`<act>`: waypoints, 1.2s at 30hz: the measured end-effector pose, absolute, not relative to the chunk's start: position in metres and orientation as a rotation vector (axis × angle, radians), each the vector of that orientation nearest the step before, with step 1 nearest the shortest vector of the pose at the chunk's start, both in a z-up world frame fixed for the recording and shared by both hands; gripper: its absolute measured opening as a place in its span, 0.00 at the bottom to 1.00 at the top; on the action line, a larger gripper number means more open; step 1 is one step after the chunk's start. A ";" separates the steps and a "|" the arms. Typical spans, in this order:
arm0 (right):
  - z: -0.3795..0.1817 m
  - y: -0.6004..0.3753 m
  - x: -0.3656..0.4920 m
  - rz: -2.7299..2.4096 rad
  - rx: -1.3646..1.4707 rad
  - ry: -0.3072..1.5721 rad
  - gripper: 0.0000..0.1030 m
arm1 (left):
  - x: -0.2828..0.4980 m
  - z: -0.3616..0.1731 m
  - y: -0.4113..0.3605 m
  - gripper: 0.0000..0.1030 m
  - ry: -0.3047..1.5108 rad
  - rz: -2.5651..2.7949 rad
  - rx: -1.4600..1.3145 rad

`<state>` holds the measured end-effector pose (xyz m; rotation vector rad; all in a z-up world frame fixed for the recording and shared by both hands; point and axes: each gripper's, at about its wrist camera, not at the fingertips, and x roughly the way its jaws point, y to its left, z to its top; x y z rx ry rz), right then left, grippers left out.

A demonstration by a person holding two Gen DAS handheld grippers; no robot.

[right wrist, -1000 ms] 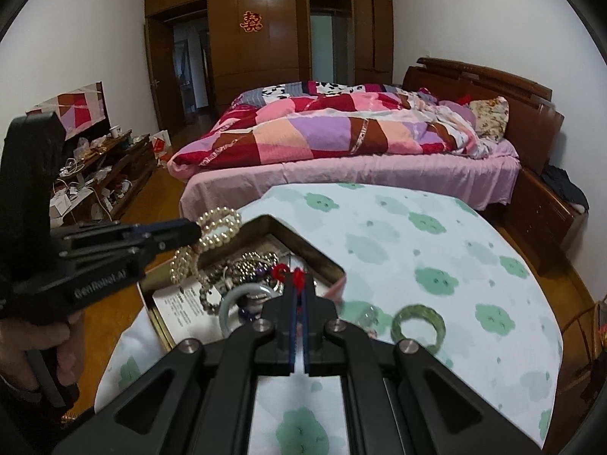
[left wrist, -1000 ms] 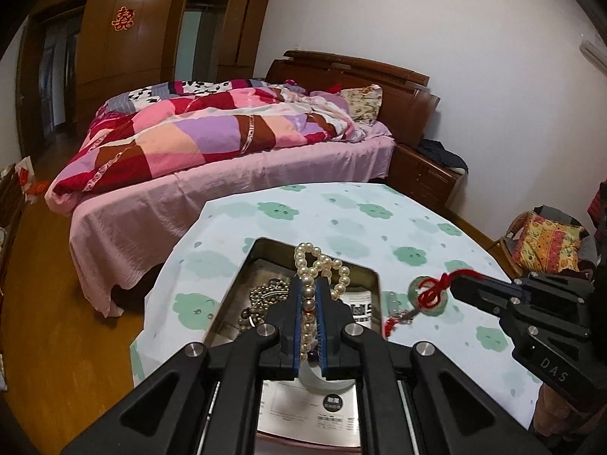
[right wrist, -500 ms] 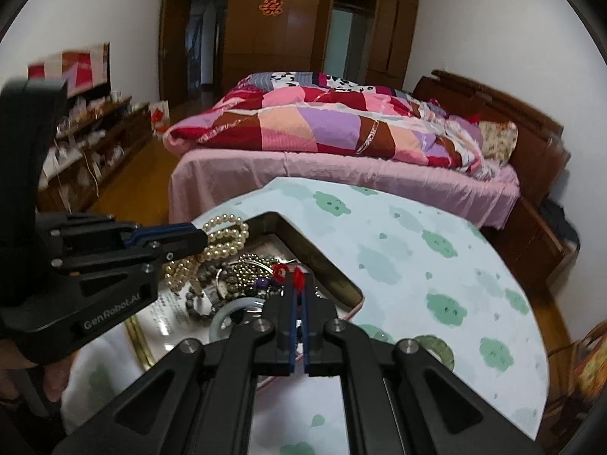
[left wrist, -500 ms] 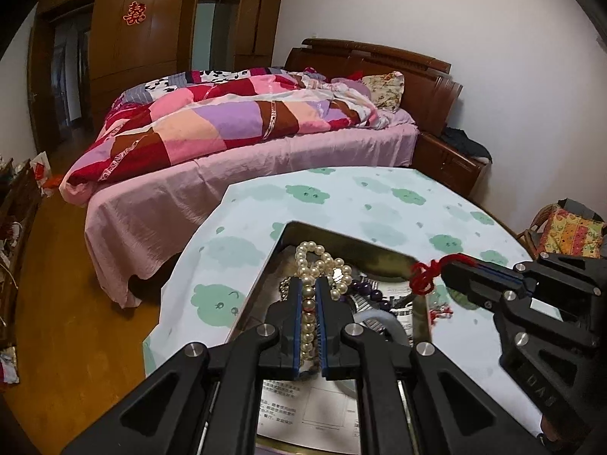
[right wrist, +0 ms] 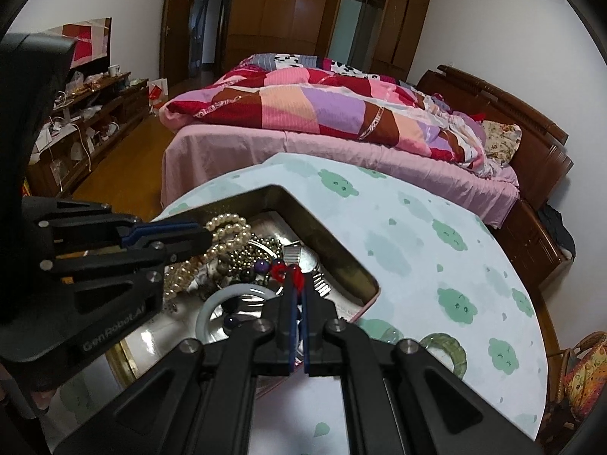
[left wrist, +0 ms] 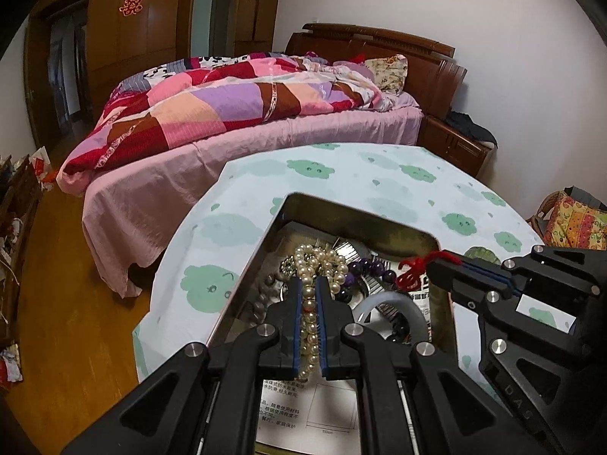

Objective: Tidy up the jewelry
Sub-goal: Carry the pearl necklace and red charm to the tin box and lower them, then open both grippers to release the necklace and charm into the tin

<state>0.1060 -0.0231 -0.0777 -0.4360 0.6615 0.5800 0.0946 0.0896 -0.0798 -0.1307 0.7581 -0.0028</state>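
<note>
A brass-coloured metal tin (left wrist: 379, 223) (right wrist: 334, 250) lies on the round table, with beads, a purple bead string and a white bangle (right wrist: 227, 295) inside. My left gripper (left wrist: 309, 292) (right wrist: 201, 233) is shut on a pearl necklace (left wrist: 316, 261) (right wrist: 227, 227), whose strand loops over the tin's contents. Just to its right, my right gripper (right wrist: 297, 284) (left wrist: 436, 265) is shut on a red knotted cord (right wrist: 288, 271) (left wrist: 413, 273) above the tin's right half. Whatever hangs from the cord is hidden. A green jade bangle (right wrist: 445, 349) rests on the cloth to the right of the tin.
The table wears a pale cloth with green clouds (left wrist: 341, 174). A printed paper sheet (left wrist: 303, 409) lies in the tin's near end. Beyond the table stands a bed with a patchwork quilt (left wrist: 235, 106). A chair with a colourful cushion (left wrist: 576, 227) is at the right.
Both grippers have sunk toward the tin. The right one has carried the red cord leftward from over the cloth to above the tin. The pearls remain clamped in the left one.
</note>
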 end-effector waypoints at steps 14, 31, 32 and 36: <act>-0.087 -0.020 0.110 0.587 -0.432 0.685 0.03 | 0.099 -0.089 0.091 0.06 0.790 0.001 -0.137; -0.095 -0.021 0.113 0.614 -0.400 0.716 0.03 | 0.098 -0.090 0.093 0.06 0.797 -0.001 -0.141; -0.096 -0.022 0.113 0.614 -0.395 0.718 0.03 | 0.098 -0.090 0.093 0.06 0.794 0.000 -0.141; -0.097 -0.025 0.113 0.631 -0.369 0.731 0.17 | 0.096 -0.084 0.091 0.28 0.785 0.006 -0.138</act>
